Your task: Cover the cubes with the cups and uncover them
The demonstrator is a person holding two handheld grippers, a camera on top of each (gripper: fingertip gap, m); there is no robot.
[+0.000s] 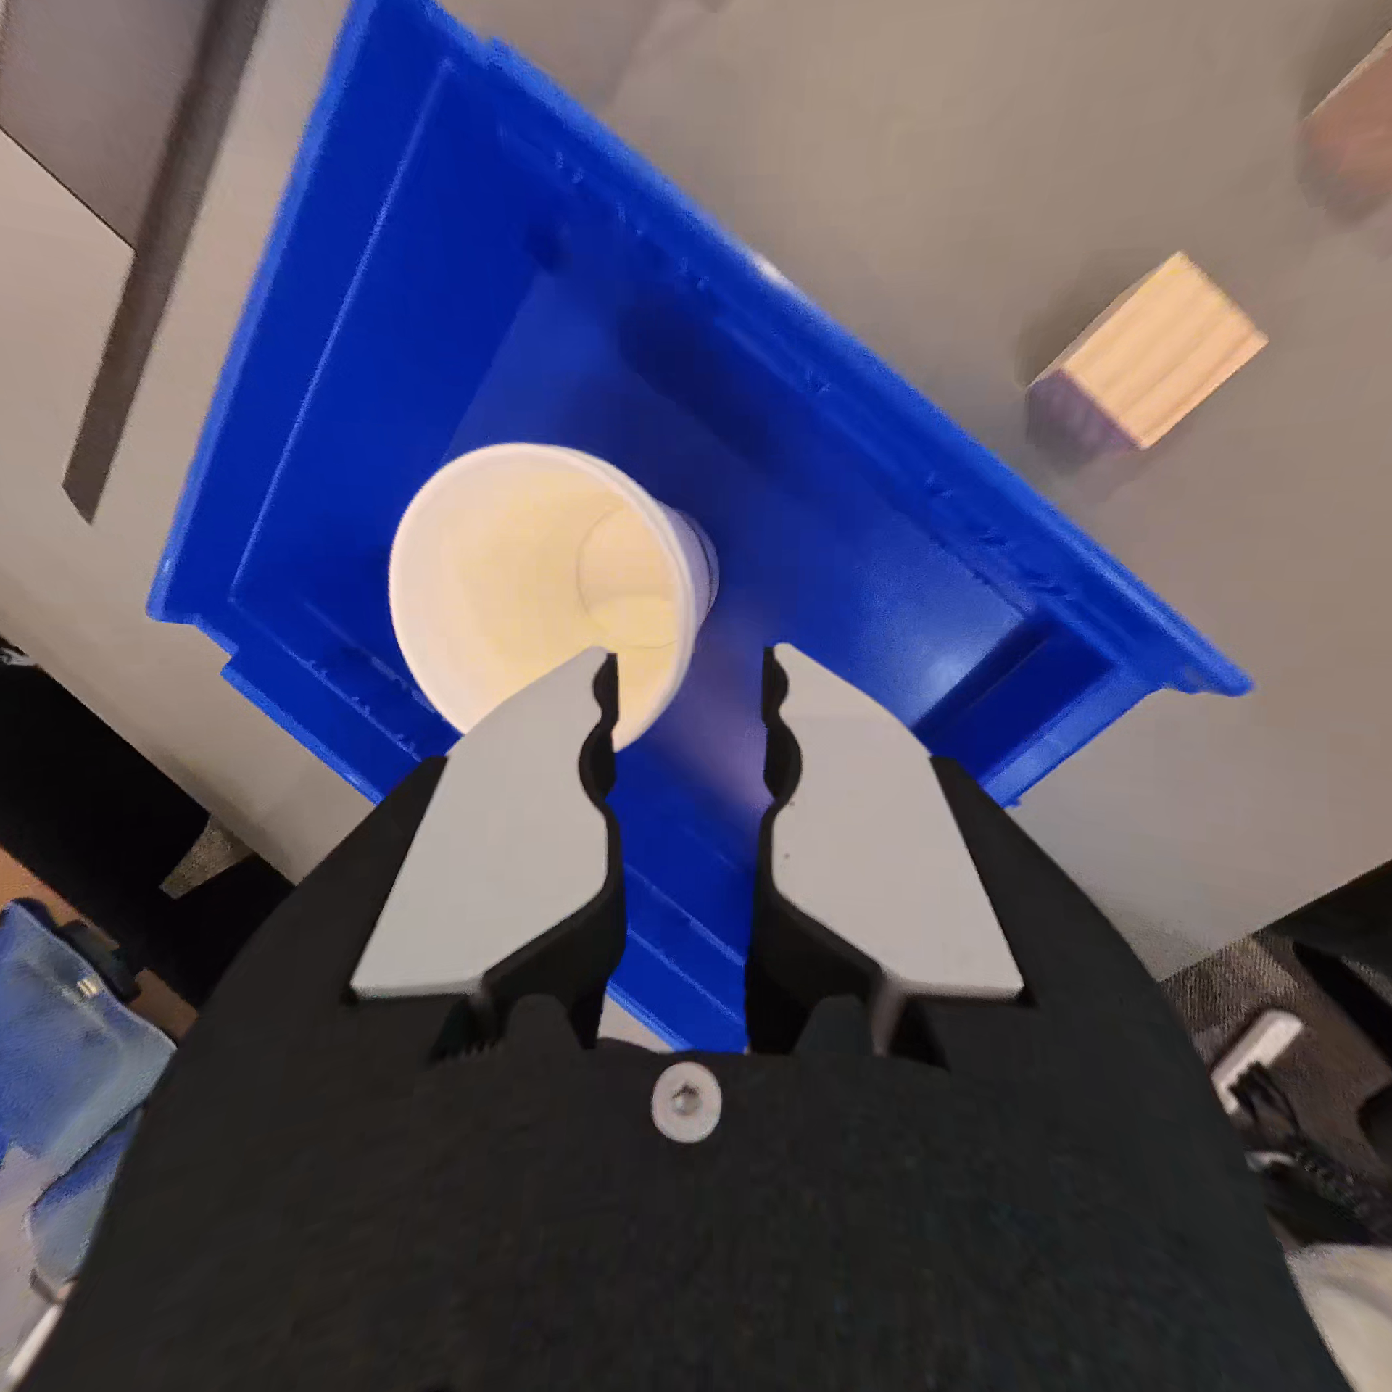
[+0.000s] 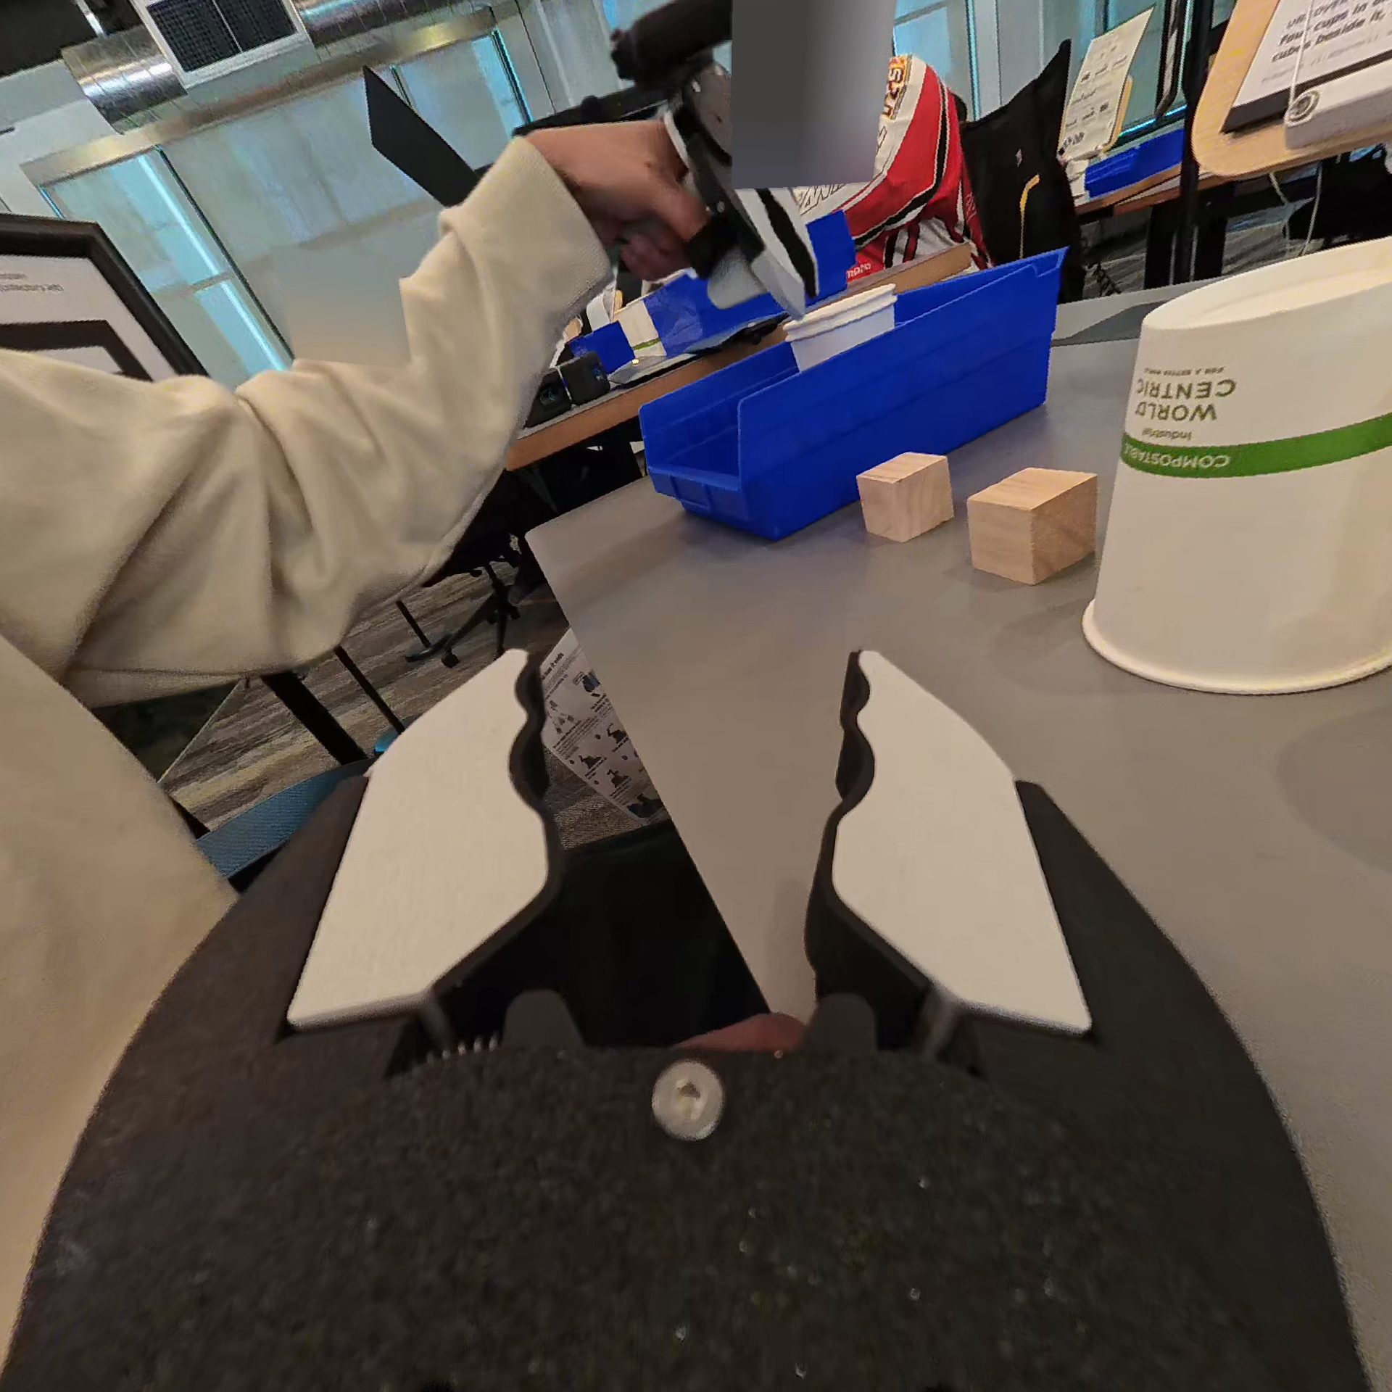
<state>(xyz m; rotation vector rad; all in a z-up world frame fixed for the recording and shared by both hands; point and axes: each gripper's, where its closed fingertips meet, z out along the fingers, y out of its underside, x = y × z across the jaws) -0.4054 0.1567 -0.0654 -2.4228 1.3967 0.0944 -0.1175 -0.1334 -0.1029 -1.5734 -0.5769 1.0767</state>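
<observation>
The thin, light, crushable white paper cups [image 1: 538,580] stand nested in the blue plastic bin [image 1: 866,542]; the left gripper [image 1: 689,663], part-open, straddles their rim, best pinched gently. The right gripper [image 2: 689,670] gapes empty.

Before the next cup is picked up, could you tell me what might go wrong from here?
The left gripper is open and sits off to one side of the stacked cups in the blue bin, so it could knock them over. Lifting may also bring up several cups together.
</observation>
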